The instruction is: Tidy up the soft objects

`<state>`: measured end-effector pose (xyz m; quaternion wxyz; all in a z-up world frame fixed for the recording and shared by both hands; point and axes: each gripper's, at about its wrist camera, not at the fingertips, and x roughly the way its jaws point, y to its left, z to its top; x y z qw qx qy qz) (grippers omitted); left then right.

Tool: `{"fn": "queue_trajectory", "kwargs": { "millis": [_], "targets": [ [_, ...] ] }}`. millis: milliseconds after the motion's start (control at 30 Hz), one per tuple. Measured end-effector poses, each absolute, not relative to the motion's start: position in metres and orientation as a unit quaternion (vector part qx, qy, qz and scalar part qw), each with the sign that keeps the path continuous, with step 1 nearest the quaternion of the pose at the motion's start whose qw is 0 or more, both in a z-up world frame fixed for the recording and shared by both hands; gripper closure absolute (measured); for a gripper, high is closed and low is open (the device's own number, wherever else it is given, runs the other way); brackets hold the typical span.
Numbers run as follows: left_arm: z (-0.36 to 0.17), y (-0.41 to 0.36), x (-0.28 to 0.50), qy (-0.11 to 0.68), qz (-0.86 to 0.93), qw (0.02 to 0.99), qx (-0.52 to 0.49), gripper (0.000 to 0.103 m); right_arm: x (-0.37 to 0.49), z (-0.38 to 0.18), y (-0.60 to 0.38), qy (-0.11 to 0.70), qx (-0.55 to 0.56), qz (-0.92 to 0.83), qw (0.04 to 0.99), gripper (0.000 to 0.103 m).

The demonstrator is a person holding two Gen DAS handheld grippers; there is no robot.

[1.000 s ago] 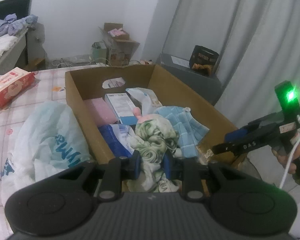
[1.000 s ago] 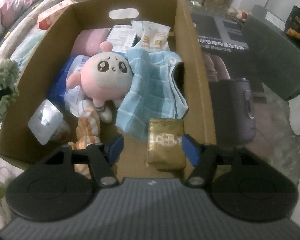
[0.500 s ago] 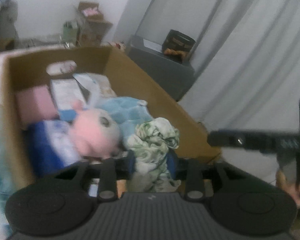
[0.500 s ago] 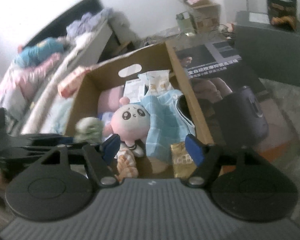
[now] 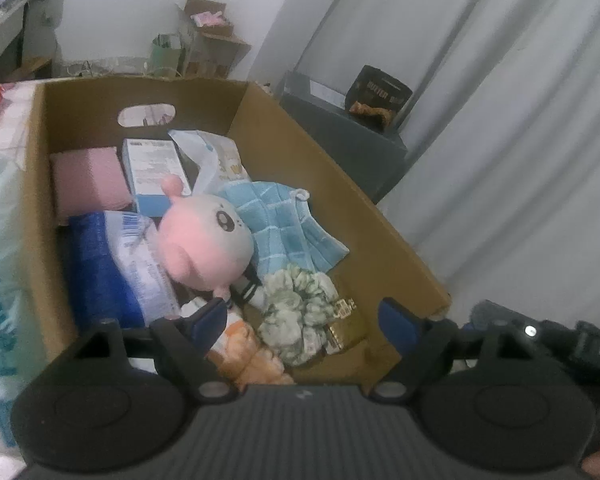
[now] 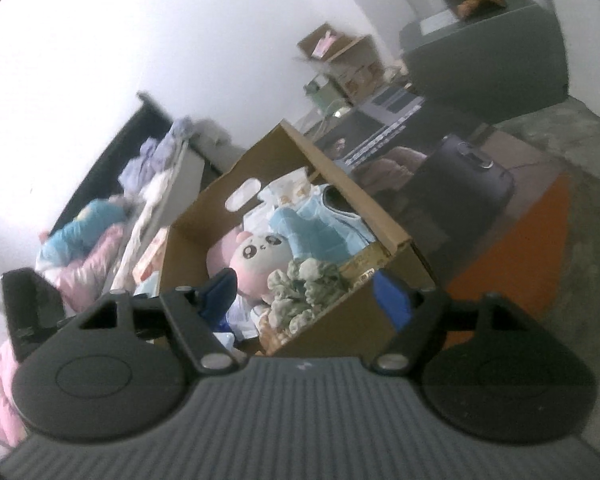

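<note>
Released, green floral cloth (image 5: 300,312) now lies in box (image 5: 340,184) between spread left gripper (image 5: 304,320) fingers

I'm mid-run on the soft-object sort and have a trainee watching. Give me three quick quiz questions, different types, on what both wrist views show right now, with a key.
1. True or false: the left gripper is shut on the green floral cloth.
2. Multiple choice: the pink plush toy lies (A) on the bed, (B) inside the cardboard box, (C) on the floor.
3. Fill in: the checked towel beside the plush is light ____.

Key:
1. False. Its jaws stand wide apart and the cloth lies loose in the box, partly over a gold packet.
2. B.
3. Blue. The right gripper is also open, outside the box.
</note>
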<state>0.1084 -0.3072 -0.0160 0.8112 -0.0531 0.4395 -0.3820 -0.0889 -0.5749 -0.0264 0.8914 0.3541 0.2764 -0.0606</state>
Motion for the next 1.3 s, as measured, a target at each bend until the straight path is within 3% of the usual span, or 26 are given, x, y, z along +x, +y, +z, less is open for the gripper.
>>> {"fn": "queue_trajectory", "kwargs": {
  "millis": [333, 667, 900, 1133, 1300],
  "targets": [
    [0.016, -0.226, 0.058, 0.385, -0.313, 0.868, -0.026, 0.0, -0.098, -0.022, -0.534, 0.27, 0.335, -0.032, 0.902, 0.019],
    [0.009, -0.17, 0.02, 0.393, -0.156, 0.906, -0.003, 0.0, -0.094, -0.011, -0.472, 0.303, 0.265, 0.025, 0.915, 0.002],
    [0.011, -0.166, 0.01, 0.402, -0.127, 0.906, 0.049, 0.0, -0.095, -0.005, -0.434, 0.336, 0.175, 0.014, 0.925, 0.001],
    [0.024, -0.165, 0.003, 0.373, -0.142, 0.916, 0.041, 0.0, -0.083, 0.002, -0.406, 0.329, 0.001, -0.019, 0.944, 0.001],
    [0.024, -0.164, 0.003, 0.381, -0.134, 0.914, 0.033, 0.0, -0.087, 0.01, -0.407, 0.321, 0.03, -0.009, 0.947, 0.001]
  ]
}}
